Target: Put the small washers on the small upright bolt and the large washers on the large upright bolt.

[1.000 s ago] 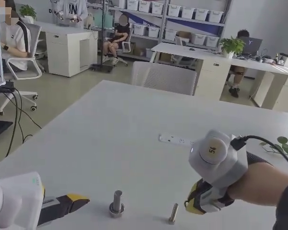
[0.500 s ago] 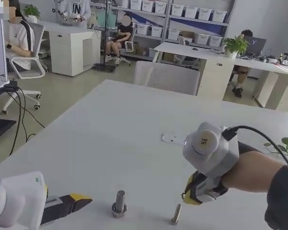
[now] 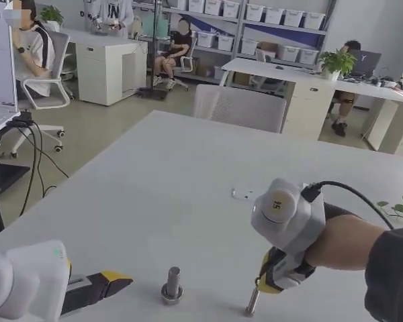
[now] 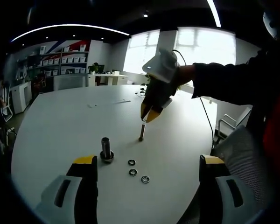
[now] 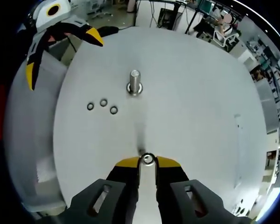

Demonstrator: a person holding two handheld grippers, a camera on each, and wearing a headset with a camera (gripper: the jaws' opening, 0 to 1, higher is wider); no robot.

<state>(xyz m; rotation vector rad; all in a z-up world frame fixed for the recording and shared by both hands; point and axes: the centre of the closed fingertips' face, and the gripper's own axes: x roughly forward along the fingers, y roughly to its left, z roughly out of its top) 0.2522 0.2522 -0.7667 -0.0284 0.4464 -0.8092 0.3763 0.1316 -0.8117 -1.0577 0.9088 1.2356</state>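
Left gripper (image 4: 147, 161) spread wide, empty; right gripper (image 4: 147, 116) pinching 1 washer (image 5: 149, 159) over the white table (image 3: 154, 201).
Large bolt (image 4: 106, 148) and small bolt (image 4: 142, 132) stand upright, apart; the held washer seems to sit at the small bolt's tip; 3 loose washers (image 4: 133, 172) lie just beside the large bolt.

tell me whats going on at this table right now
A person works a handheld gripper in each hand at a white table. The right gripper is shut on a small washer and holds it at the top of the small upright bolt. The left gripper is open and hangs off to the side, near the large bolt. Three washers lie loose on the table close to the large bolt.
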